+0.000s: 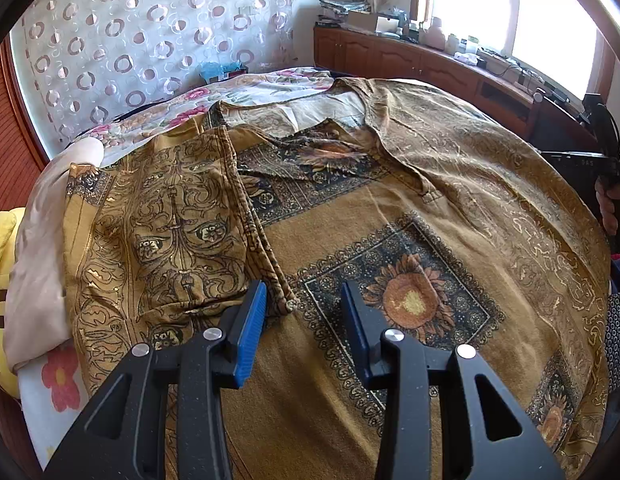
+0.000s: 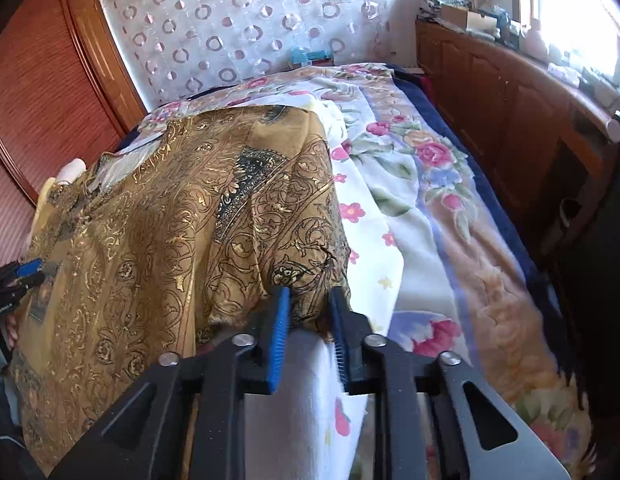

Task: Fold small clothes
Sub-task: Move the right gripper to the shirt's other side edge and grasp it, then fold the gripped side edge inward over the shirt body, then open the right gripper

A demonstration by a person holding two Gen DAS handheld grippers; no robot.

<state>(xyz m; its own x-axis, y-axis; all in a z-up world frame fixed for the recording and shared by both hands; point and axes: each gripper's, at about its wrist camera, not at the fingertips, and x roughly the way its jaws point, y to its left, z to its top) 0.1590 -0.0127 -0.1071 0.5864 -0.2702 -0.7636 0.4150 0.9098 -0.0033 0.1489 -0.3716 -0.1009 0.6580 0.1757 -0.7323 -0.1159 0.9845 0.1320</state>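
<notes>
A mustard-gold patterned garment (image 1: 390,208) with dark sunflower panels lies spread over the bed. Its left part is folded inward, and the fold ends in a seam (image 1: 270,256). My left gripper (image 1: 304,300) hovers low over the cloth, jaws apart, with the end of that seam lying between the blue pads and not pinched. In the right wrist view the garment (image 2: 170,240) is bunched and tented at its right edge. My right gripper (image 2: 310,308) is shut on that hem. The left gripper (image 2: 24,272) shows at the far left of this view.
A floral bedsheet (image 2: 410,184) covers the bed to the right of the garment. A wooden cabinet (image 2: 490,92) with clutter on top runs along the window side. A yellow pillow (image 1: 2,240) lies at the left edge. A circle-patterned curtain (image 1: 150,32) hangs behind the bed.
</notes>
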